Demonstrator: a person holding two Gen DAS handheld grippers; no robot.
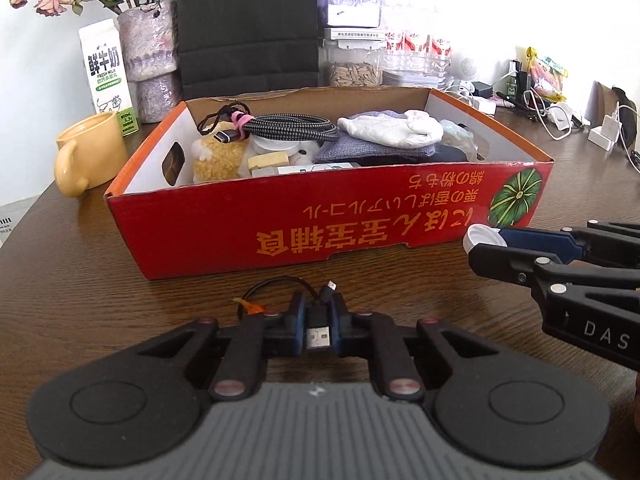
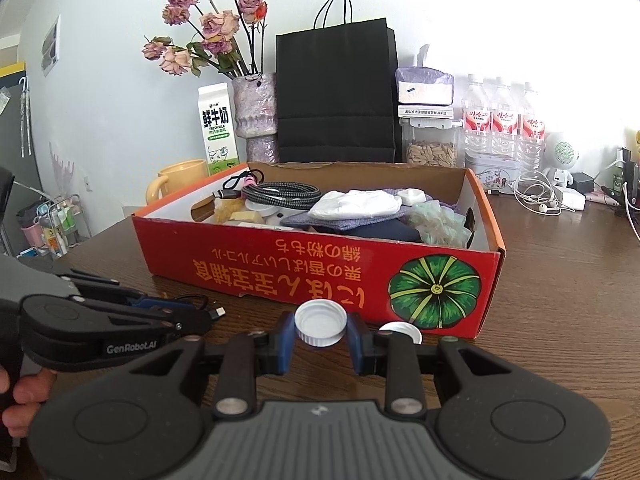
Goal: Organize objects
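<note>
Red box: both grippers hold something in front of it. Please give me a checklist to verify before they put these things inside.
1. Left gripper shut on the USB cable: ok.
2. Right gripper shut on the white cap: ok.
3. Cable fully off the table: cannot tell; its loop hangs low in front.
4. Red box open on top: ok.
5. Free room in the box: not ok for most of it; a small bare patch at the left wall.
6. Second cap beside the right gripper, on the table: not yet picked up.
</note>
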